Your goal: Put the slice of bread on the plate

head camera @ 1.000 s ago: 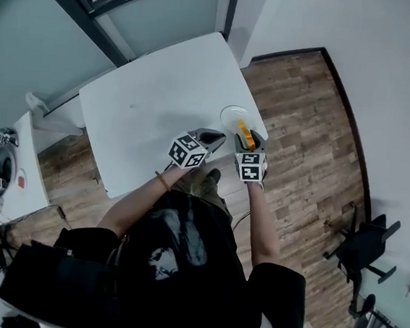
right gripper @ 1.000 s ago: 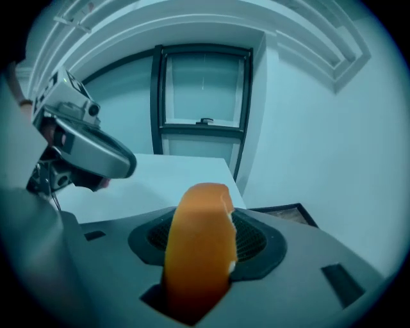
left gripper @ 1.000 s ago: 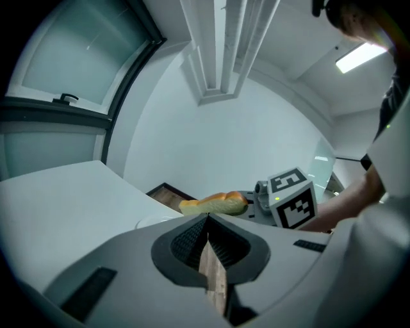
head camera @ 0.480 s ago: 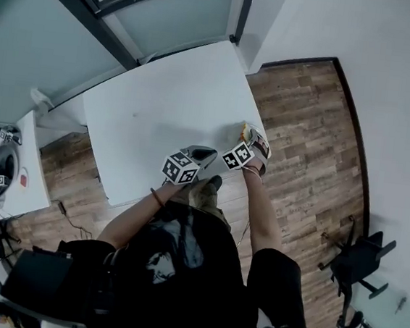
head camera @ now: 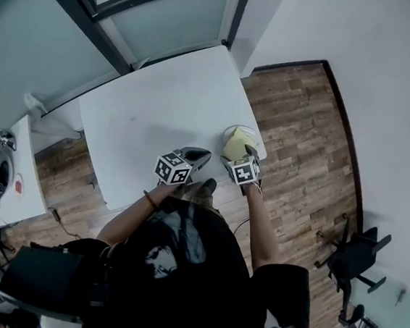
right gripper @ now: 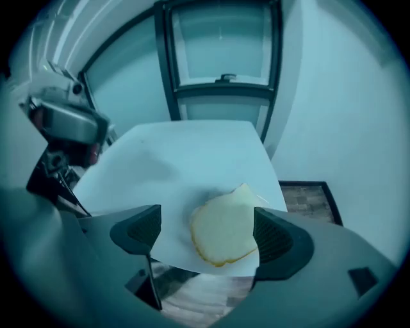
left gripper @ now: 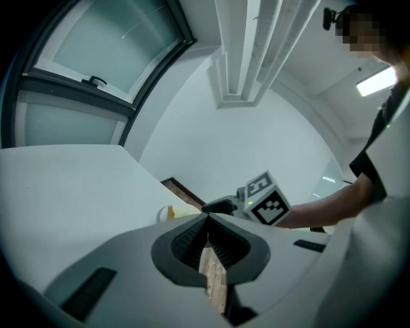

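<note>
The slice of bread (head camera: 236, 145) lies flat, pale with a yellow crust, on the small white plate (head camera: 232, 130) at the table's near right corner. My right gripper (head camera: 240, 159) hovers just behind it, jaws opening. In the right gripper view the bread (right gripper: 224, 230) lies below the gap, and neither pad (right gripper: 275, 237) touches it. My left gripper (head camera: 201, 154) hangs over the table's near edge to the left of the plate. Its jaws are shut with nothing between them (left gripper: 206, 221). From there the plate (left gripper: 162, 214) and the right gripper's marker cube (left gripper: 268, 202) show beyond.
The white table (head camera: 152, 110) stands against a glass wall with a dark frame. Wooden floor (head camera: 303, 133) runs along its right side and under the near edge. A second desk with gear (head camera: 0, 174) is at the left, and a black chair (head camera: 359, 256) stands at the right.
The right gripper came down with the bread held on edge over the plate, then opened. The slice now lies flat on the plate. The left gripper drifted slightly left along the table edge.
</note>
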Available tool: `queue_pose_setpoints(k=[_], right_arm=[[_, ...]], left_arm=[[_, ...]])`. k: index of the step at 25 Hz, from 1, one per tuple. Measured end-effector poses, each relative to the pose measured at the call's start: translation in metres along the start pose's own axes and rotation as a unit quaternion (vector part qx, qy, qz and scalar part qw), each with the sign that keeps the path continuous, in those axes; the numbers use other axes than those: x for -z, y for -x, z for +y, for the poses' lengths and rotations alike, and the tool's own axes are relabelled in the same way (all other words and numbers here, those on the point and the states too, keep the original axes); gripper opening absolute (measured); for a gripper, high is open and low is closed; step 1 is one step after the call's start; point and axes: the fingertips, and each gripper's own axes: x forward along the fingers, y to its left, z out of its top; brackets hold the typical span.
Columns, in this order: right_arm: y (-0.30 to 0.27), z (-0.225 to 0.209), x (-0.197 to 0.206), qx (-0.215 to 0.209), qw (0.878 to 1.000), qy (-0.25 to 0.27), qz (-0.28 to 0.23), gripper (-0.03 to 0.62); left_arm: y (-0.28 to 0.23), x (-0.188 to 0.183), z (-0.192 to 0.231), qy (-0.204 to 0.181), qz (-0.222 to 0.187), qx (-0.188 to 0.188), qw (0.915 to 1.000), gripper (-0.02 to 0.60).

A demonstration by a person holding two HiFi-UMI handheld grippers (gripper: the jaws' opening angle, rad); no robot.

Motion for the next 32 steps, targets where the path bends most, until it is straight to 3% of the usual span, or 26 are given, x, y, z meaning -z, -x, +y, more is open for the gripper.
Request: queue_pose_setpoints(k=[2,4,6,8,11,14,20,32], right_arm=[[0.041,0.008,-0.013,0.01,0.996,-0.048,-0.08,0.452],[0.094,0.009,-0.028,0.051,0.981,-0.091,-0.166,0.26],[0.146,0.006,-0.036,0.099,0.955,-0.15,-0.234,0.093],[0.187,0.002,-0.035,0.14,0.927,-0.207,-0.282,0.011],[0.216,0.001,-0.02,0.185,0.901,-0.245,-0.307,0.011],[0.224,0.009,-0.012,0.191,0.893,-0.257,-0.315,0.011],[0.236,0.019,-0.004,0.201,0.89,-0.258,-0.316,0.011],[0.23,0.027,0.007,0.204,0.892,-0.258,-0.309,0.012]], left_arm=[[0.009,-0.007,-0.004,-0.007,-0.016,0.008,0.9998,0.006],[0.018,-0.019,-0.011,-0.024,-0.032,0.014,0.9991,0.005],[0.026,-0.037,-0.024,-0.058,-0.05,0.013,0.997,0.005],[0.03,-0.065,-0.047,-0.109,-0.078,0.019,0.9908,0.005],[0.024,-0.096,-0.081,-0.196,-0.108,0.033,0.9741,0.005],[0.014,-0.089,-0.092,-0.232,-0.086,0.033,0.9683,0.005],[0.005,-0.065,-0.101,-0.236,-0.039,0.041,0.97,0.005],[0.012,-0.057,-0.092,-0.22,-0.027,0.029,0.9747,0.006]])
